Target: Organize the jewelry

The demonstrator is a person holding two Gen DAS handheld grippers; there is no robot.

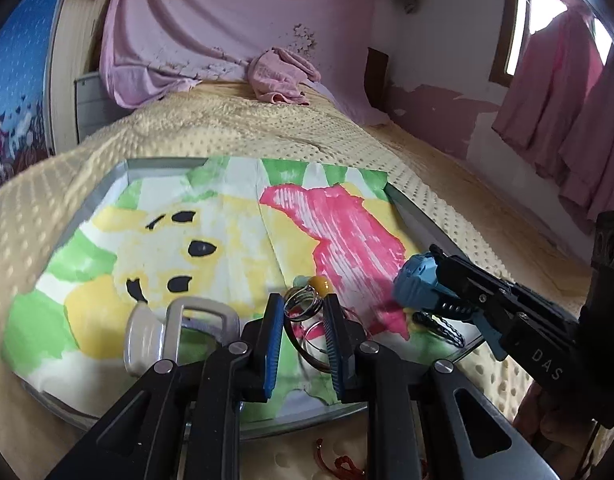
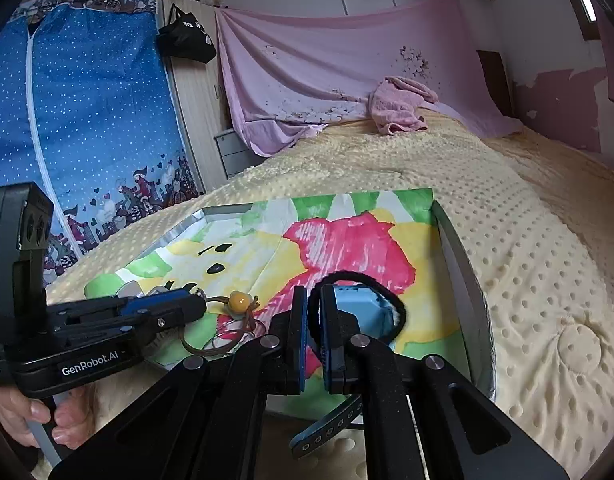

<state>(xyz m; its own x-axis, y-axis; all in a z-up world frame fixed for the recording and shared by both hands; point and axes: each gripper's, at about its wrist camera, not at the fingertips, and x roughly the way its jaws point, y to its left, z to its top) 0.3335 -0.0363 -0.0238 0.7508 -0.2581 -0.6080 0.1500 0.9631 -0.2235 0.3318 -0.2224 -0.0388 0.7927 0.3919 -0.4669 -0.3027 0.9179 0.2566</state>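
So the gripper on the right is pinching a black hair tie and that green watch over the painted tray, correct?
Not quite: the watch is blue, not green. The right wrist view shows the right gripper shut on the black hair tie with the blue watch, over the painted tray.

Yellow-blanketed bed [image 2: 527, 240], perhaps peeling wall [image 2: 555, 92]

soft daylight from the window [image 1: 541, 12] at right, slight motion blur, heavy fisheye warp, dark vignetted corners

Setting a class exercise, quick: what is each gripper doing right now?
Left gripper: closed on the yellow-bead bracelet.
Right gripper: closed on the black hair tie.
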